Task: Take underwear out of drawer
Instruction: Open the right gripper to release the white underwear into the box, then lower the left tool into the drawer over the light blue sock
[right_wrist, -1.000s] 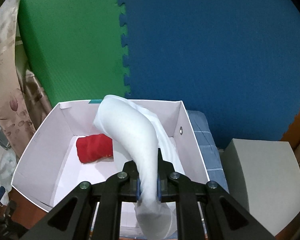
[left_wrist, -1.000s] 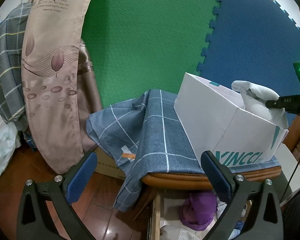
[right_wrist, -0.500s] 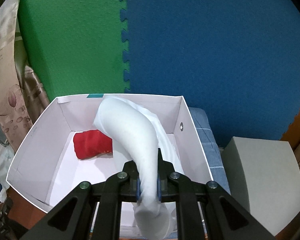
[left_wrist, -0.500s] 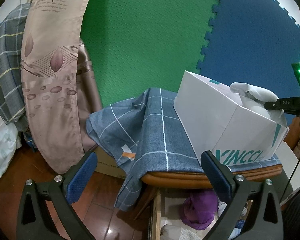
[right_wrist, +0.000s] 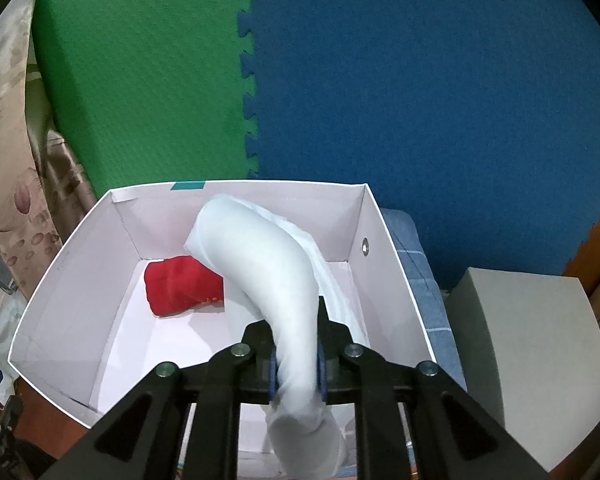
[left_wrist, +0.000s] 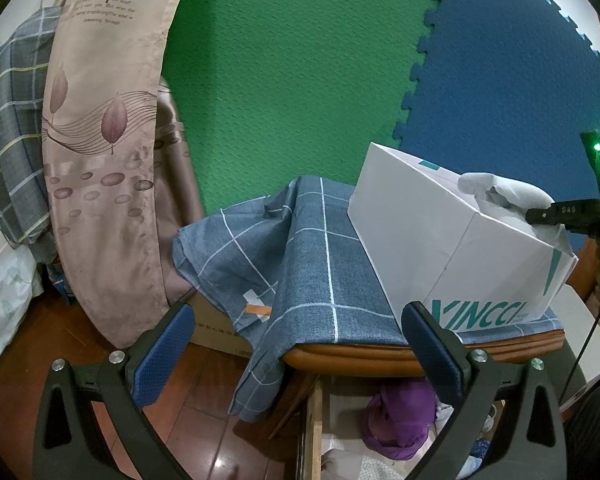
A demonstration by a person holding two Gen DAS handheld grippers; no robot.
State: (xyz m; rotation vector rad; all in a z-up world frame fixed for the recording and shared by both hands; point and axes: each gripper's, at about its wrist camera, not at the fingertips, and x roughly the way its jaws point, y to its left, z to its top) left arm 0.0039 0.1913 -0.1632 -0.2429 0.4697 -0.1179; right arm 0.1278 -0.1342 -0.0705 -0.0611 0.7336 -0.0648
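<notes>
Two grippers share the work. Farthest left, the left gripper (left_wrist: 296,344) hangs with its blue-padded jaws spread wide and grasping nothing, poised above the open wooden drawer (left_wrist: 314,420), probably ready for the purple bundled garment (left_wrist: 398,420) lying there. Rightward, a white cardboard box (left_wrist: 440,248) sits on the blue checked cloth (left_wrist: 312,264) as the collecting place; a folded red garment (right_wrist: 184,288) already lies on its floor. Over it, the right gripper (right_wrist: 296,364) is clenched on the rolled white underwear (right_wrist: 268,264), held above the box interior, apparently for dropping in.
</notes>
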